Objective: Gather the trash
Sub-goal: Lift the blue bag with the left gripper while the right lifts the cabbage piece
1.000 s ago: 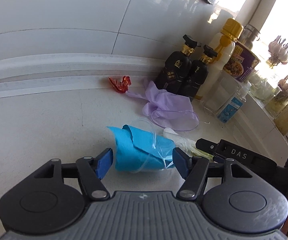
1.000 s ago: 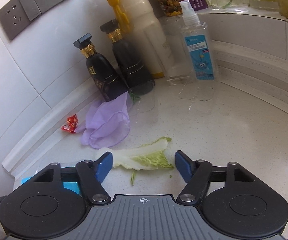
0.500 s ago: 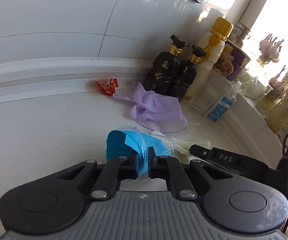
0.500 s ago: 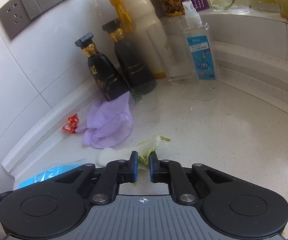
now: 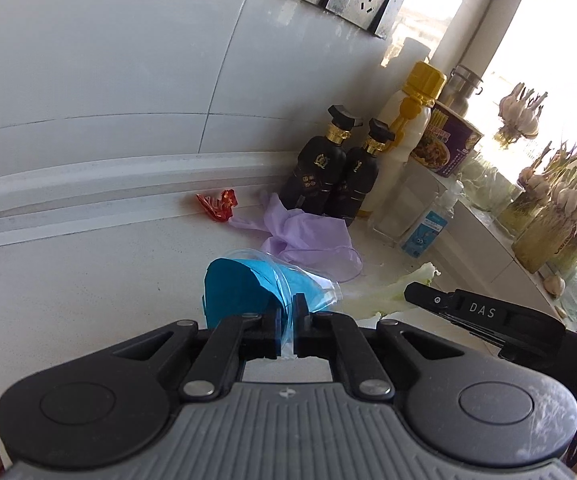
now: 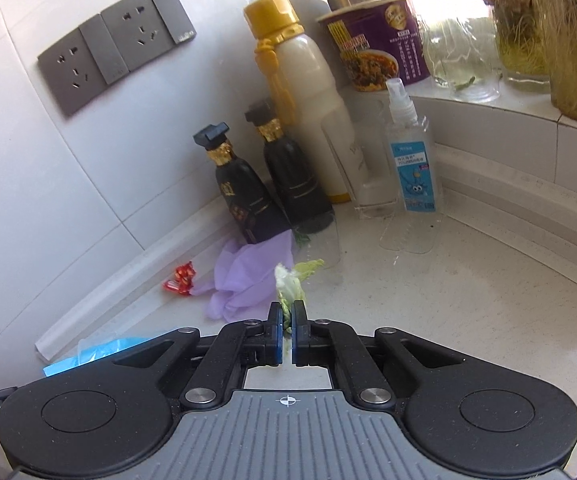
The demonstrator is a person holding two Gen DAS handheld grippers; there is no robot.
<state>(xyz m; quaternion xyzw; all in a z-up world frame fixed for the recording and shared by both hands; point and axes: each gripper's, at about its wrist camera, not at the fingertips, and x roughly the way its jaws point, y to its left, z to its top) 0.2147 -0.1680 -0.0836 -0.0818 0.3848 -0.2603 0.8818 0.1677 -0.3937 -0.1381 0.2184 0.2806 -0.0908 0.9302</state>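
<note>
- We see our left tongs (image 5: 287, 318) closed on thin clear plastic that wraps a blue paper cone (image 5: 240, 288); the cone juts forward from the pads above the white tabletop (image 5: 88, 280).
- Our right tongs (image 6: 287, 322) are clamped on a pale green cabbage leaf (image 6: 288, 284), which sticks up and forward from between the pads.
- In the left view the right tongs come in from the right edge, with the leaf at their tip, just beside the blue cone.
- A crumpled purple plastic glove (image 5: 308, 236) lies on the tabletop beyond both tongs, near the wall.
- A small red foil wrapper (image 5: 218, 204) lies to the left of the glove, close to the white strip at the foot of the wall.
- Two black bottles with gold collars (image 6: 264, 192) stand behind the glove, touching or nearly touching it.
- A tall cream bottle with a yellow cap (image 6: 308, 100) stands behind them, and a clear spray bottle with a blue label (image 6: 412, 160) stands to its right.
- A purple instant noodle cup (image 6: 376, 40) sits on the raised ledge near the window.
- Grey wall sockets (image 6: 112, 60) are set into the white wall above.
</note>
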